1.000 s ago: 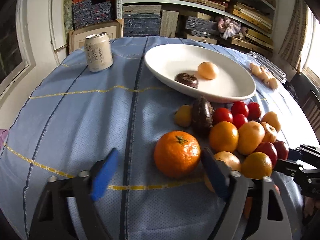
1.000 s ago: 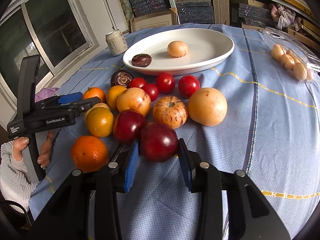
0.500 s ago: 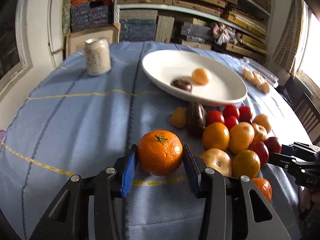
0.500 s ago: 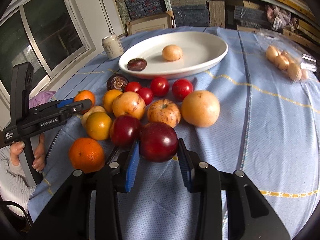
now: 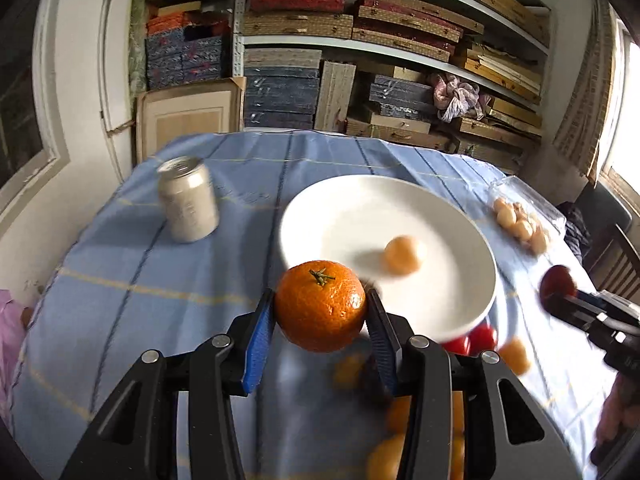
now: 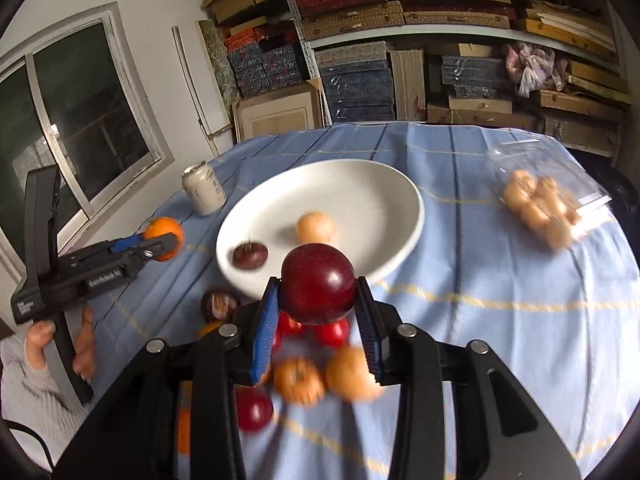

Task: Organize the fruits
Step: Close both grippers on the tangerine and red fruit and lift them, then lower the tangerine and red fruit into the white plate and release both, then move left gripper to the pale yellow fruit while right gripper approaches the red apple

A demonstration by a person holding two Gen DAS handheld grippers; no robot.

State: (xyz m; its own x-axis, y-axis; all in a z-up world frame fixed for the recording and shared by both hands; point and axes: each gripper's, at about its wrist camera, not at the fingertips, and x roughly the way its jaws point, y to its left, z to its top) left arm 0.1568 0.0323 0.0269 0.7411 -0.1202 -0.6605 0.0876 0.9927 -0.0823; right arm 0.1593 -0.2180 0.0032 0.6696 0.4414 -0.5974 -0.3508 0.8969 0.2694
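my left gripper (image 5: 320,312) has its jaws pinching a mandarin orange (image 5: 320,306) on both sides, stem up, held in the air off the worktop (image 5: 120,280) just beside the near rim of the white plate (image 5: 460,308). my right gripper (image 6: 318,300) has its jaws pinching a dark red plum (image 6: 318,289), also lifted, in front of the plate's near rim.

on the plate lie a pale orange round fruit (image 6: 315,227) near its middle and a dark brown-purple fruit (image 6: 250,255) toward its left edge. just outside the plate's near left rim a halved dark fruit (image 6: 220,303) sits on the blue cloth. in front of the plate, below my right jaws, the loose fruit lies blurred: red tomatoes (image 6: 332,330), a ribbed orange fruit (image 6: 298,380), a pale round fruit (image 6: 350,374) and another dark red plum (image 6: 252,408).

a pale drink can (image 5: 188,200) stands left of the plate. a clear bag of small tan fruits (image 6: 540,208) lies right of the plate, well apart from it.
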